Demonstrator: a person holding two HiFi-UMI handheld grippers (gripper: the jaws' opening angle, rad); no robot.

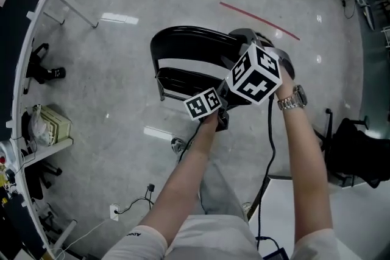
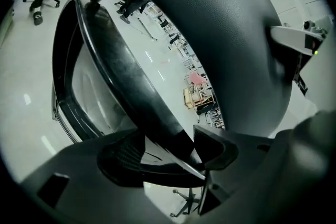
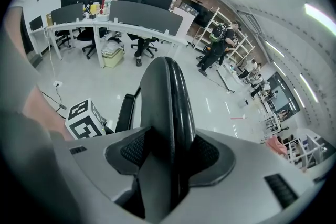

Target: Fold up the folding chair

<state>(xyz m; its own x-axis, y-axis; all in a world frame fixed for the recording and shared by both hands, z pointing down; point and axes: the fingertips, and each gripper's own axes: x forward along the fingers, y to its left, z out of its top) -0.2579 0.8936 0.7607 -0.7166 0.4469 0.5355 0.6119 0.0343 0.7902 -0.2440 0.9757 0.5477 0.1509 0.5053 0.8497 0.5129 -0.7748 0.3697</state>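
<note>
Folding chair [image 1: 189, 39] glossy black. Marker cubes [image 1: 256, 75] black-and-white squares. Floor [image 1: 109, 106] pale grey, red stripe [image 1: 259, 21]. Wristwatch [image 1: 292, 97] apparently silver.

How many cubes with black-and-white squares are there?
2. The smaller-looking cube is on the left tool; the bigger-looking cube is on the right tool. None looks hidden.

The glossy grey floor [image 1: 122, 149] carries the black folding chair [image 1: 189, 49], a red tape strip [image 1: 259, 20] near it, and a white socket box [image 1: 113, 211] with its cable
</note>
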